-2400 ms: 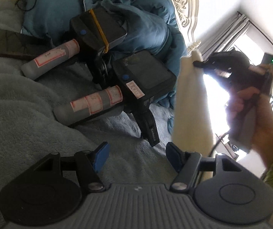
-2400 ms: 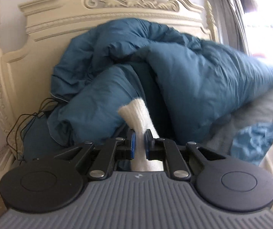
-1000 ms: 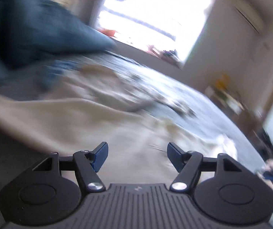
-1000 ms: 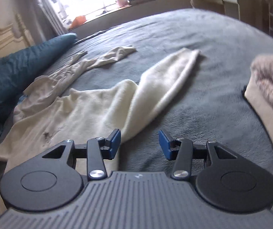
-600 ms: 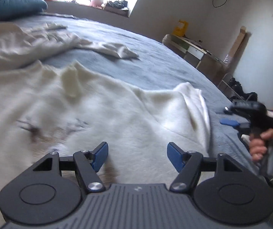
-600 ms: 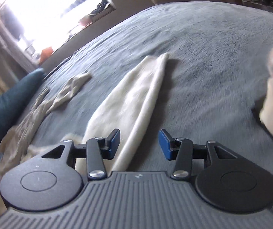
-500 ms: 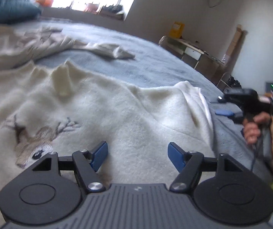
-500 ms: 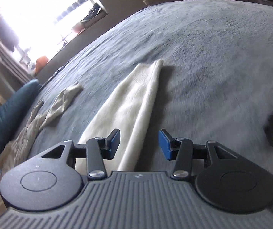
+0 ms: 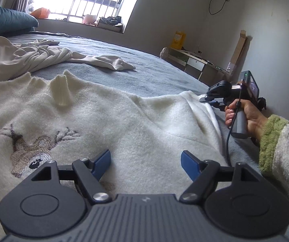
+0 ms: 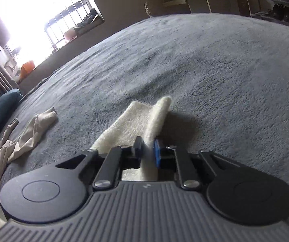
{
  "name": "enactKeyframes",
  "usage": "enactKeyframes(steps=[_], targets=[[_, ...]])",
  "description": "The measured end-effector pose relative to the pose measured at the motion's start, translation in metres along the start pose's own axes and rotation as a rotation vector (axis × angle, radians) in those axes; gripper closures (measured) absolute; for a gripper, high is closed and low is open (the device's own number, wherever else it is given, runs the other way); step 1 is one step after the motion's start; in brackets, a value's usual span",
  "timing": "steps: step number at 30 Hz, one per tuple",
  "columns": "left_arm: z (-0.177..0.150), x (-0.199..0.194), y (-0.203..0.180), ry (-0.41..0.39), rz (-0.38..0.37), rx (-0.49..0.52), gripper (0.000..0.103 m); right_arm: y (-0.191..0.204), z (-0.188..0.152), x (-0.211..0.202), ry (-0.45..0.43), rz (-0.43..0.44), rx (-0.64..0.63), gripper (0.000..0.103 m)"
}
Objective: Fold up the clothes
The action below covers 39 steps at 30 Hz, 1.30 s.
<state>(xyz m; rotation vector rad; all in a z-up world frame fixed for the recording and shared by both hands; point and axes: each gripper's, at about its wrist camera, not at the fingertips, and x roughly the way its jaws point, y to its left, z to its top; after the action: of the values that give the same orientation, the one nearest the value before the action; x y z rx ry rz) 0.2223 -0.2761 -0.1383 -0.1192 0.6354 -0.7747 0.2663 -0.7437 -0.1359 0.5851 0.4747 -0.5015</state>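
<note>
The cream reindeer sweater [image 9: 108, 121] lies spread on the grey bed [image 10: 215, 76]. The left gripper [image 9: 146, 162] hovers over its chest, fingers apart. The right gripper [image 10: 146, 154] is clamped on the sleeve cuff [image 10: 144, 121] at the sweater's 3 o'clock edge; bare blanket stretches beyond. A beige garment [image 9: 43, 54] lies crumpled at 11 o'clock.

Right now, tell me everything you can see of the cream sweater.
The cream sweater is fuzzy knit, spread front-up on the grey bedspread, rumpled. A brown embroidered deer marks the chest; the ribbed collar stands up. Its sleeve lies stretched out, pinched near the cuff by the right gripper. The left gripper hovers open above it.
</note>
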Motion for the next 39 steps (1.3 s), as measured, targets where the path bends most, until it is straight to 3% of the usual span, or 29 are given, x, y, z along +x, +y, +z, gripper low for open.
enactKeyframes(steps=[6,11,15,20,25,28,32,36,39], targets=[[0.001,0.000,0.002,-0.001,-0.003,-0.008,0.025,-0.028,0.017,-0.062,-0.167,-0.108,0.031,0.095],[0.001,-0.001,0.003,-0.002,-0.007,-0.016,0.025,-0.048,0.021,-0.083,-0.118,-0.256,-0.003,0.095],[0.002,-0.001,0.004,-0.004,-0.013,-0.023,0.025,-0.039,0.017,-0.078,-0.092,-0.377,-0.077,0.095],[0.003,-0.003,0.007,-0.011,-0.027,-0.047,0.025,-0.001,0.023,-0.113,-0.201,-0.331,-0.197,0.095],[0.005,0.000,-0.001,0.015,0.013,-0.010,0.025,0.018,0.023,-0.195,-0.301,-0.306,-0.362,0.095],[0.012,0.002,-0.014,0.047,0.074,0.038,0.026,0.004,0.020,-0.219,-0.296,-0.350,-0.424,0.095],[0.029,0.011,-0.044,0.070,0.159,0.149,0.026,-0.011,0.011,-0.217,-0.260,-0.354,-0.457,0.095],[0.050,0.046,-0.077,0.065,0.188,0.206,0.026,-0.024,0.002,-0.216,-0.228,-0.353,-0.488,0.095],[0.054,0.090,-0.097,0.115,0.229,0.275,0.025,-0.022,-0.001,-0.216,-0.235,-0.327,-0.493,0.095]])
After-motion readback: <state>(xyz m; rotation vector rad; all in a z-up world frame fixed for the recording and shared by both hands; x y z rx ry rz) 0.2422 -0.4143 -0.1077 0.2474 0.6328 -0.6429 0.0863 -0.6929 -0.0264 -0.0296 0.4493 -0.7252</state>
